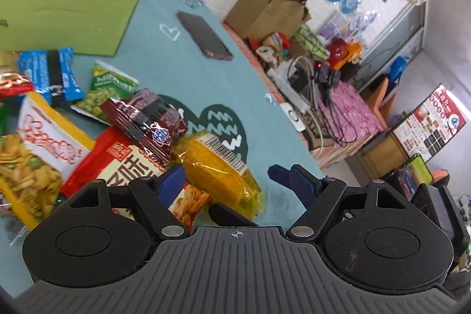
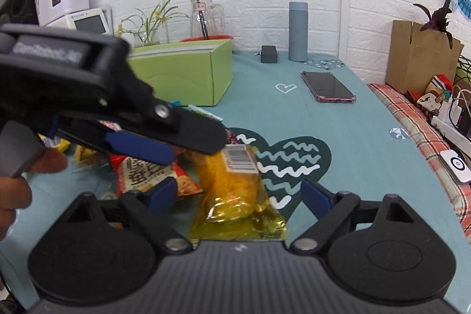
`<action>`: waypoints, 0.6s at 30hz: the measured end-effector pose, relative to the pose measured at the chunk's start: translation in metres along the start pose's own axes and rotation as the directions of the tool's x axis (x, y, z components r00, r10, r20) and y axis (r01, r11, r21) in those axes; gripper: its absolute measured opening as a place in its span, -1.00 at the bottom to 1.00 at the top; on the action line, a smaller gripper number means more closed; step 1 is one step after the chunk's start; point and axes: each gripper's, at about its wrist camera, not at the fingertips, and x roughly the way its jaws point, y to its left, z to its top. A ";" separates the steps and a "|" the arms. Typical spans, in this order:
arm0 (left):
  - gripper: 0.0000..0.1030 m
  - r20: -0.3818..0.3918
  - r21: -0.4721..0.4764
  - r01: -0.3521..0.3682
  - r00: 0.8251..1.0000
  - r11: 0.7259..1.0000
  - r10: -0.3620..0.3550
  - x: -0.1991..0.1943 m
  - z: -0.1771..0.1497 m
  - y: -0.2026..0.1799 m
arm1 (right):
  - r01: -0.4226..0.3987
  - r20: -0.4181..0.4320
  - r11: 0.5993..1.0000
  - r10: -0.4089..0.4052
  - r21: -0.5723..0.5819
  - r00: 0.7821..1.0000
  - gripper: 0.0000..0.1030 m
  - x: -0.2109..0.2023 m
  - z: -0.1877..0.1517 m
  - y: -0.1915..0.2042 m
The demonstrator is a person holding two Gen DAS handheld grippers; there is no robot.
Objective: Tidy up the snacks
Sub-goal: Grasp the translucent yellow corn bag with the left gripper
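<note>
On the teal cloth-covered table (image 2: 338,119), near its front edge, the yellow transparent-wrapped snack pack (image 2: 235,190) lay between the spread, unclenched jaws of the right gripper (image 2: 238,196), while the left gripper (image 1: 226,178) likewise stood released beside it.

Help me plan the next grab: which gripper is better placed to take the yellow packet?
Right. The yellow packet lies centred between the right gripper's open jaws, while the left gripper sits over its far end.
</note>
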 end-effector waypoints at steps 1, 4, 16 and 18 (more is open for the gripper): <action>0.18 -0.017 -0.011 -0.013 1.000 1.000 0.013 0.007 0.002 0.002 | -0.006 -0.002 1.000 0.006 0.010 1.000 0.70 0.002 0.000 -0.003; 0.14 -0.044 -0.016 -0.020 0.999 1.000 0.019 0.023 0.003 0.001 | -0.019 -0.018 0.999 0.019 0.026 1.000 0.63 0.010 0.001 -0.008; -0.42 -0.065 0.066 -0.017 0.998 0.998 0.021 0.033 -0.008 -0.014 | -0.004 -0.025 1.000 0.005 0.021 1.000 -0.05 -0.003 -0.004 -0.002; -0.42 -0.046 0.069 -0.002 0.999 0.998 0.005 0.024 -0.004 -0.019 | 0.012 -0.002 1.000 -0.012 -0.002 1.000 -0.04 -0.011 0.002 0.002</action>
